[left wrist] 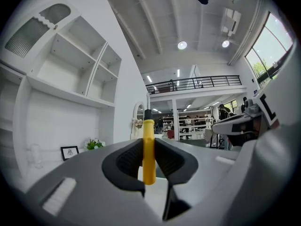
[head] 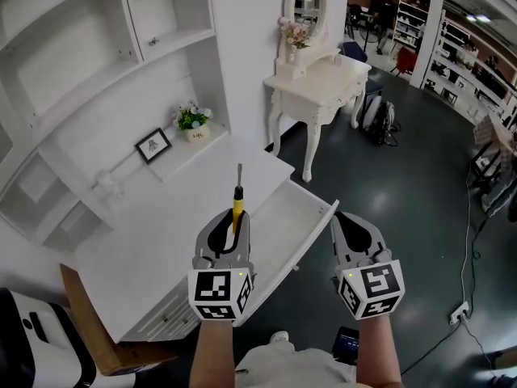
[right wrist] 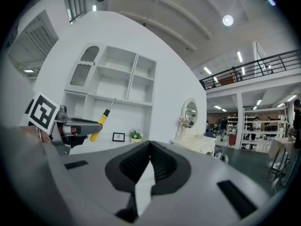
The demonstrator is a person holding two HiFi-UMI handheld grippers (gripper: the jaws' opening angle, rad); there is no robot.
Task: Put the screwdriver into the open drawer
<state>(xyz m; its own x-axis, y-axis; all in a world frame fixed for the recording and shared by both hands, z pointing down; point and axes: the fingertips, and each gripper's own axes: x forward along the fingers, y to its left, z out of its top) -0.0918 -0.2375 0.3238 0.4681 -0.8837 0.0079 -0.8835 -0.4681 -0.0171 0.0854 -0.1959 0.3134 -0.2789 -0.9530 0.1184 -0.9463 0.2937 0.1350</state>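
Left claw (head: 235, 226): pinching the screwdriver (head: 238, 200) by its yellow handle, ribbed black pads on either side of it
Screwdriver position: held in the air, thin metal shaft pointing forward past the claw tips; in the head view it lies over the desk (head: 161, 225) top, just left of the open drawer (head: 283, 225), not in it
Right claw (head: 349, 231): tips pressed together, nothing between them, off the drawer's right corner
Head view only: the drawer pulled out from the desk's front, a shallow white tray with a bare floor; both forearms behind the claws
Left claw view only: the handle's rounded butt end between the pads, with a black collar where the shaft starts
Right claw view only: the screwdriver from the side, tilted up and away from the left claw
Materials: glossy white painted desk and shelves (head: 73, 63); grey moulded plastic claw bodies; dark polished floor
Background: small black picture frame (head: 153, 145) and potted plant (head: 193, 120) at the back of the desk; white curved-leg dressing table (head: 319, 83) with oval mirror (head: 310, 2)
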